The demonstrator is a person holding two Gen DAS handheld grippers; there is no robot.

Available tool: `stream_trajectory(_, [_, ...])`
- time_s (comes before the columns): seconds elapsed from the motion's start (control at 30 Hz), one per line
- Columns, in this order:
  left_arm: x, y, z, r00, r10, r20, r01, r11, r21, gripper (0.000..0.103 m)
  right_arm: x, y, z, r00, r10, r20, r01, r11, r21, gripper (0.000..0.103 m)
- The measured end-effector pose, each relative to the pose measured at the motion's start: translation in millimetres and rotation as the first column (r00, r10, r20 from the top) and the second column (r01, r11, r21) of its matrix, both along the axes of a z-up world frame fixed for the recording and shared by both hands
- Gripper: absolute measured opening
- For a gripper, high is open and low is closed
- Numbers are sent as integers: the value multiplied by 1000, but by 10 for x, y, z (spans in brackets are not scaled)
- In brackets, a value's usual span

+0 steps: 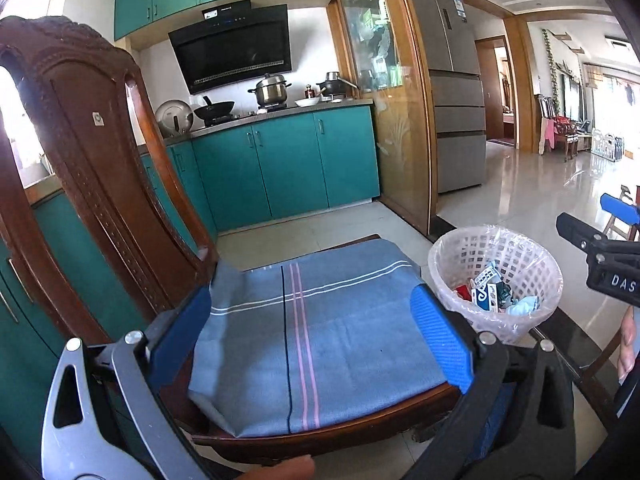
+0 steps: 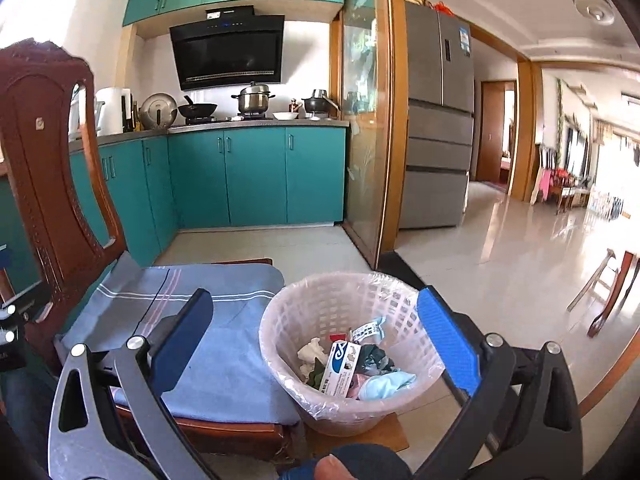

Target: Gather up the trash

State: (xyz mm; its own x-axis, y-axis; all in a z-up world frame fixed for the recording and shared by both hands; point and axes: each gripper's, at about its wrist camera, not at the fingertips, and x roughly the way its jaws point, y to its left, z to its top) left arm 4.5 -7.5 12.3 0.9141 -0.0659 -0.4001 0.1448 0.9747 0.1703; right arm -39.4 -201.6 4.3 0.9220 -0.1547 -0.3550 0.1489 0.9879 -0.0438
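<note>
A pink lattice waste basket (image 2: 352,360) lined with clear plastic stands on the floor beside a wooden chair; it holds a white and blue carton (image 2: 340,368), crumpled paper and other scraps. In the left wrist view the same basket (image 1: 496,280) is at the right. My right gripper (image 2: 320,328) hovers open above and in front of the basket, nothing between its blue pads. My left gripper (image 1: 312,332) hangs open over the chair's blue-grey cushion (image 1: 320,340), empty. The right gripper's black body (image 1: 600,256) shows at the left wrist view's right edge.
The carved chair back (image 1: 92,168) rises at the left. Teal kitchen cabinets (image 2: 256,176) with pots on the counter stand behind, a glass partition (image 2: 364,120) and a steel fridge (image 2: 436,120) to the right. Glossy tiled floor (image 2: 500,248) stretches toward the living room.
</note>
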Motion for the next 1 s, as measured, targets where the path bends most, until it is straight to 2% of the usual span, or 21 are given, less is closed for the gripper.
stream_trajectory(0.3, [-121, 126, 204, 996, 21, 87, -20, 1000, -9, 100, -79, 193, 165, 998, 15, 61, -13, 999, -33, 100])
stream_trajectory(0.63, [-89, 198, 226, 995, 30, 93, -29, 999, -16, 100, -43, 242, 265, 995, 17, 94, -15, 999, -30, 100])
stream_trajectory(1.0, [23, 277, 168, 996, 47, 70, -46, 999, -20, 100, 83, 341, 221, 996, 30, 80, -28, 999, -31, 100])
